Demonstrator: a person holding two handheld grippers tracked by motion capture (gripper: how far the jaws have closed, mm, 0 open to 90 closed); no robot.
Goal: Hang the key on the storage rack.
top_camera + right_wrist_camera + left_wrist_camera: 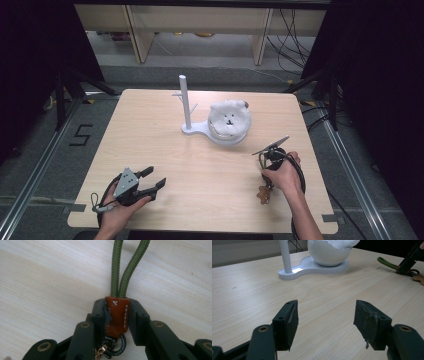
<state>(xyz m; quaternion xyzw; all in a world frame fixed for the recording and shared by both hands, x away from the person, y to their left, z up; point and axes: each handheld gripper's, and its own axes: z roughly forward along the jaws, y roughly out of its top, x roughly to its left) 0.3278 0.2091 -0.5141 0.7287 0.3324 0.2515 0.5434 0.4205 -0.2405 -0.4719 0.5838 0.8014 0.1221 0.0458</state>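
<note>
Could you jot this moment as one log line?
right tool: shut on keychain tab | left tool: open, idle | stand: untouched

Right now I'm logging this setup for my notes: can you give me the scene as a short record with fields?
surface: wooden table
right gripper: jaws closed on the brown leather tab of a keychain
keychain cord: green cord loop running away from the tab, lying on the table
left gripper: open, nothing between the jaws, held low over the table
centre of table: white stand with an upright post
on the stand's base: white bear-face plush in a round holder
</note>
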